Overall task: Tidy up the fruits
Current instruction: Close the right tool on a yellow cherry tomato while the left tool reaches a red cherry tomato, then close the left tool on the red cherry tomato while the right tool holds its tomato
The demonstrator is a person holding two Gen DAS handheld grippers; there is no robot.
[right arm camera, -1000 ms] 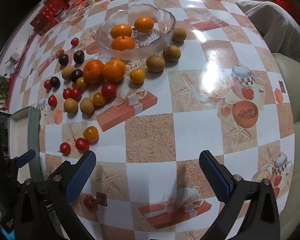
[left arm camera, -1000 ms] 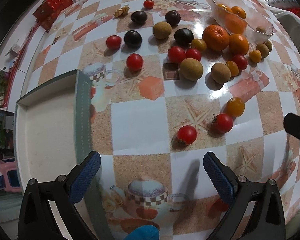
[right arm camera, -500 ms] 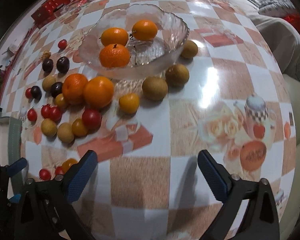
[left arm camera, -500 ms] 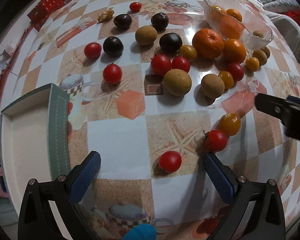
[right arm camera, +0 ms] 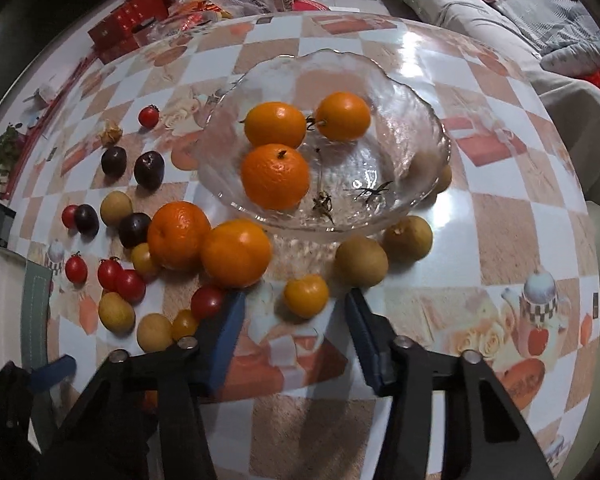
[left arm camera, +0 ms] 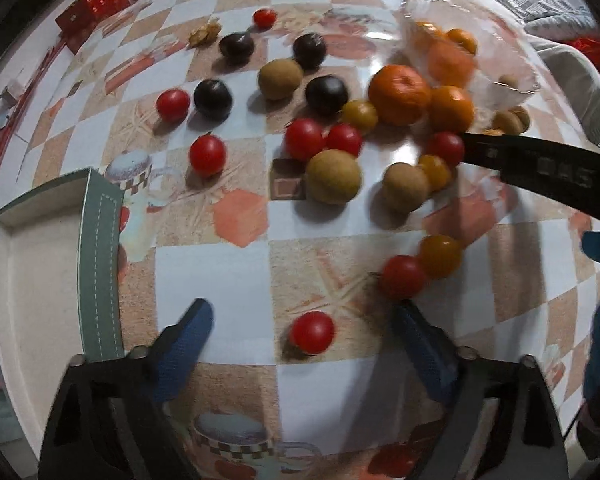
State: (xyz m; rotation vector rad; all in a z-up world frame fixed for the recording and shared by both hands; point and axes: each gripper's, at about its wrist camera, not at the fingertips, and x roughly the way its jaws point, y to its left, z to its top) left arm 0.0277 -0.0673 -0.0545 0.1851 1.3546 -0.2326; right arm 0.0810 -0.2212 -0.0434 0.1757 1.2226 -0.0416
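Right side's target looks like the small yellow tomato (right arm camera: pixel 306 295), low centre of the right wrist view, just below the glass bowl (right arm camera: pixel 420 120) and level with the right gripper's (right arm camera: pixel 296 320) fingertips. Its jaws have just been closing and stand narrow, tomato between the tips but pads not on it yet, gap visible both sides. To do this well: come a bit further down so the pads meet the fruit at its widest part, keep it centred, close gently since it's soft and round and will likely squirt out or roll toward the red tomato (right arm camera: pixel 207 301) touching the left finger. Watch that neighbour and the big orange (right arm camera: pixel 236 252) just above it. Left side: red tomato (left arm camera: pixel 312 332) sits low centre in the left wrist view, between the tips of the left gripper (left arm camera: pixel 302 336), jaws still wide, have just started closing, no contact. Same advice: centre, then squeeze lightly. Green-edged box (left arm camera: pixel 100 264) at left edge is probably its destination; bowl already holds three orange fruits. Versus a second ago: both views have closed in on the fruit, the bowl fills the upper centre on the right, the red tomato has slid from mid-frame down between the left fingers, and the right gripper's arm now crosses the right edge of the left view.
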